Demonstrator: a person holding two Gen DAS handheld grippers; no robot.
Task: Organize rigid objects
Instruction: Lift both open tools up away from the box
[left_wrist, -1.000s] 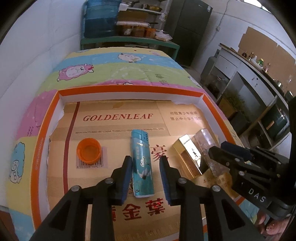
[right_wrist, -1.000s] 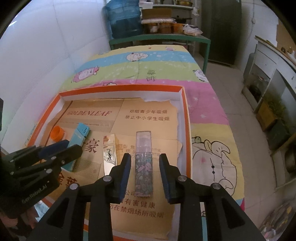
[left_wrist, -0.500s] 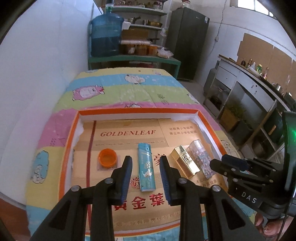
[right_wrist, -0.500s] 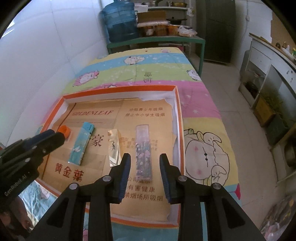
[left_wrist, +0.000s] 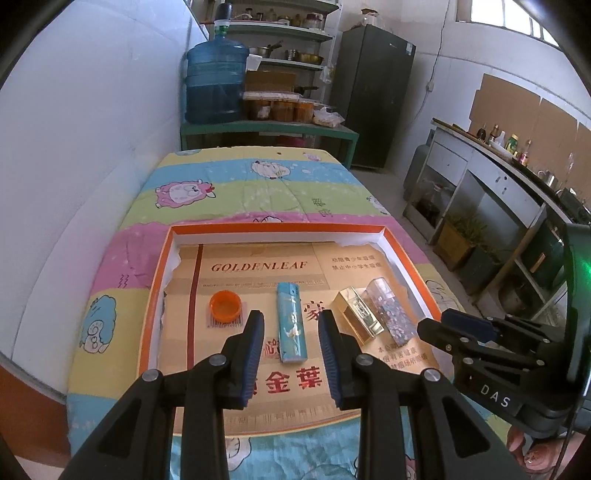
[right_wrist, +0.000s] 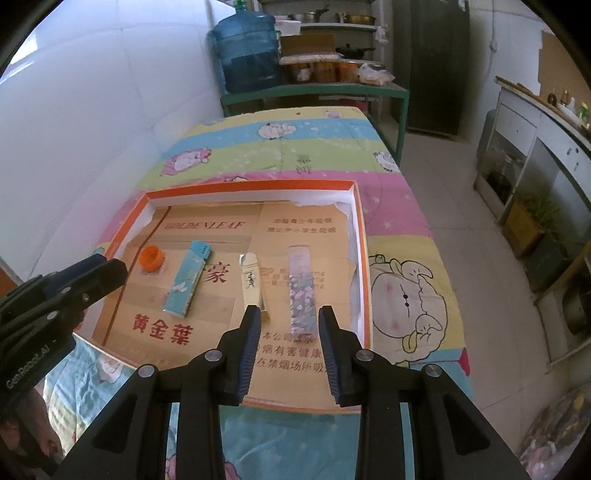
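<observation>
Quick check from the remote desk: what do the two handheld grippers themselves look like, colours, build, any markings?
Both are matte black plastic with angular, open-frame arms fastened by silver round-head screws. The left gripper and right gripper each carry jaws lined with ribbed blue pads. Seen from the opposite camera, the right gripper's body reads "DAS" in white and shows a green light; the left one reads "GenRobot.AI". No sleeves are visible.

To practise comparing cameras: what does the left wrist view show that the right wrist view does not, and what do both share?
Only the left wrist view: the right gripper seen from the side, marked DAS. Only the right wrist view: the left gripper from the side, and a cartoon print on the cloth right of the tray. Both: the tray holding the orange cap, blue lighter, gold box and floral bottle.
</observation>
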